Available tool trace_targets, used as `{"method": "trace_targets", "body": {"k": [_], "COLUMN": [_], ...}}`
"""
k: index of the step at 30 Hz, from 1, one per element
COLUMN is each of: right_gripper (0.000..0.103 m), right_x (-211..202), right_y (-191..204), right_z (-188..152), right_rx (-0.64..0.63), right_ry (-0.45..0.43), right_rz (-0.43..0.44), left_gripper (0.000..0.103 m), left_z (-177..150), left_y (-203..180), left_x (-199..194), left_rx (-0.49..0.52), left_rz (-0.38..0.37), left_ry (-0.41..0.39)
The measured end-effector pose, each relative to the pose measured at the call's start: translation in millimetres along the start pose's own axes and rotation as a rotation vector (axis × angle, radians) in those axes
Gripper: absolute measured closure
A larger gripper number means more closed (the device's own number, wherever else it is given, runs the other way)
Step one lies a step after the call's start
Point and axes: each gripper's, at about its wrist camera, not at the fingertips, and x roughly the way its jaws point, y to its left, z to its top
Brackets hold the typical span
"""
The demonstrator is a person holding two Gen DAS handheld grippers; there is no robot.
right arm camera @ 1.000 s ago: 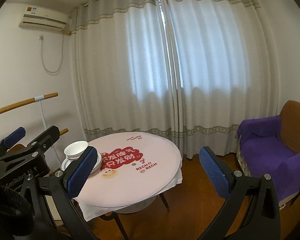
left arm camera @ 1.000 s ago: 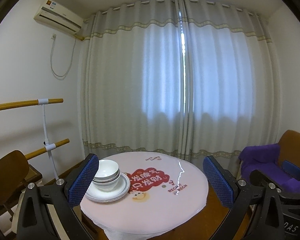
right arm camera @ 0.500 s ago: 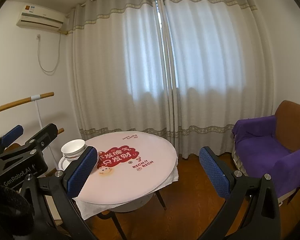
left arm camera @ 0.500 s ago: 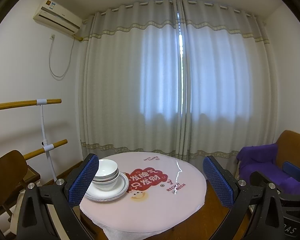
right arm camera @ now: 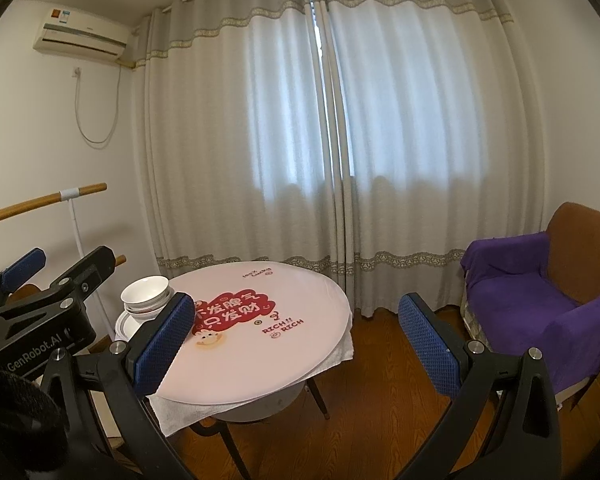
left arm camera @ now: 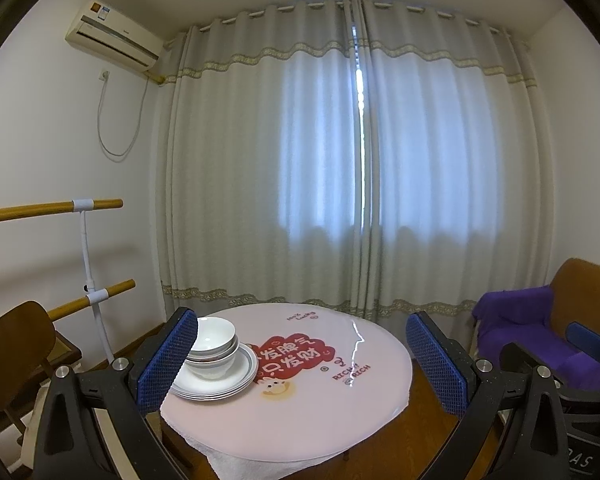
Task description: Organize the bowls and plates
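Nesting on stacked plates (left arm camera: 236,378) beyond the left gripper (left arm camera: 302,360)'s left finger, the bowls (left arm camera: 214,340) look sorted; both grippers' fingers spread, empty, right gripper (right arm camera: 298,344) included.

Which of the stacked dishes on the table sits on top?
The top bowl: it is nested in the other bowls, its white inside fully open to view, while the plates lie flat beneath the bowls on the table.
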Motion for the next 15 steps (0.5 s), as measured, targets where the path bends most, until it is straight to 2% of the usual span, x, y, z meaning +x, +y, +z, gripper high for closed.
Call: {"method": "trace_targets", "body": {"k": [15], "right_gripper": [0.0], "right_x": [-1.9], "right_y": [-0.5], "right_z": [-3.4], "right_rx": [0.0], "right_ry": [0.001], "right_rz": [-0.001], "left_gripper": [0.001], "left_z": [-2.7], "left_y": [-2.9], "left_x": [-2.5], "left_rx": [0.002], "left_rz": [0.001], "left_ry": [0.001]}}
